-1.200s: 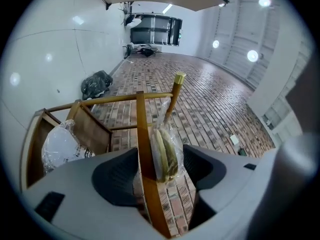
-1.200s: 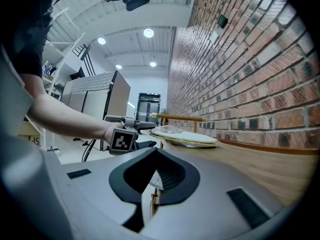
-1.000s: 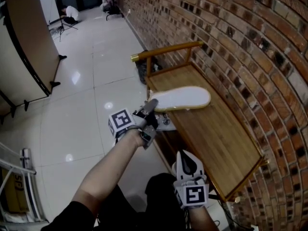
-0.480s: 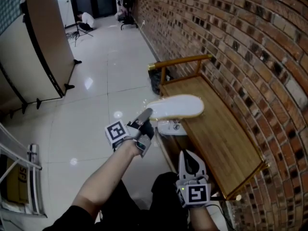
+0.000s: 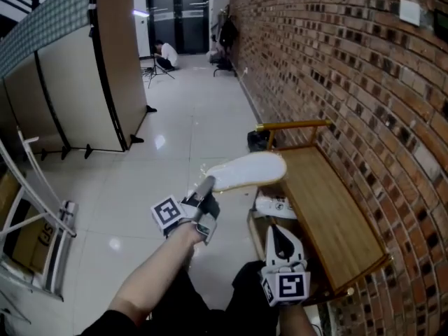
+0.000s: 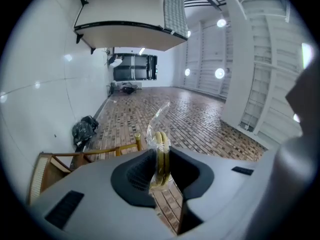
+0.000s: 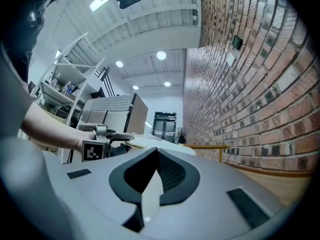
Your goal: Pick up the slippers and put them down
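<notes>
Left gripper [image 5: 206, 185] jaws, which have just been closing, clamp one end of the plastic-wrapped slippers [image 5: 248, 170], held up in the air beside the wooden surface [image 5: 329, 212]; right gripper [image 5: 275, 229] sits low beside that surface, jaws together, nothing between them.

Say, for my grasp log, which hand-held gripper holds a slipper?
The left hand-held gripper: its jaws, just tightened, grip the cream slipper, while the right hand-held gripper is shut on nothing.
</notes>
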Motion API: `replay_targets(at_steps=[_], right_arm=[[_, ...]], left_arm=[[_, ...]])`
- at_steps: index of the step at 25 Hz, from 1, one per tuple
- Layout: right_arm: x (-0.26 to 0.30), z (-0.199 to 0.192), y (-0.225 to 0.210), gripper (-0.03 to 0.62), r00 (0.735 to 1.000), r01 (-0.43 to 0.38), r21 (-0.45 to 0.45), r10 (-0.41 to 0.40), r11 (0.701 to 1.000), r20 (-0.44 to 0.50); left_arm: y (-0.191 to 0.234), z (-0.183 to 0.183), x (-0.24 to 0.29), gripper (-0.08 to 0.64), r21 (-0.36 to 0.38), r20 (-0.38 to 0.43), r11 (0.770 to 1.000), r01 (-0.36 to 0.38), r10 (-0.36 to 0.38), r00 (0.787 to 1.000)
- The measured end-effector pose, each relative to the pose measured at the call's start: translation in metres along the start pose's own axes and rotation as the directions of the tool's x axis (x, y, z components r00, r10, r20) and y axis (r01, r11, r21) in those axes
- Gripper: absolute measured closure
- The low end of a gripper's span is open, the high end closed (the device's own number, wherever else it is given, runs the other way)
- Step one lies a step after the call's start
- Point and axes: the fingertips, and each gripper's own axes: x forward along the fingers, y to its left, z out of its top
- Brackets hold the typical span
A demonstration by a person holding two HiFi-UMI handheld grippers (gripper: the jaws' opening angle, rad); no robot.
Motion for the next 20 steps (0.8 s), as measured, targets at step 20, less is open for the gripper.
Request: replay_targets(at_steps=[20], right_arm=[[-0.021,0.037,0.153,0.581,0.930,-0.355,0.025,0.351,0.934,0.107]], left_arm=[[-0.082,0.085,-0.230,0.492,0.190,0.401,0.973,-0.129,0.043,0.915]])
